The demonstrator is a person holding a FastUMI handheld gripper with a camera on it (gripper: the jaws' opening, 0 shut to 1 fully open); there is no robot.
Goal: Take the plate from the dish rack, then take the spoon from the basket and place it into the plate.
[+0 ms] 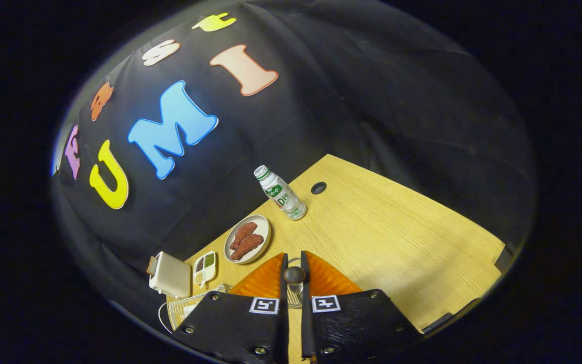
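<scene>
My tool [294, 268] is nearly closed, pinching a dark-knobbed handle, probably the spoon [294, 275]; it may swivel and miss the far-left plate [248, 238], which already carries brown food on the worktop [387, 237]

Gripper [294, 260]: two orange ribbed fingers [265, 280] on black textured mounts, each mount bearing a square black-and-white marker [264, 305] and silver screws [260, 350].

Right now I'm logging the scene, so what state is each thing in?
gripper: jaws nearly closed on the spoon handle.
spoon: held between the jaws, dark handle end showing.
bottle: upright, capped, on the table.
oval plate: holds reddish-brown food pieces.
divided dish: compartments filled.
toaster: standing beside the divided dish.
</scene>
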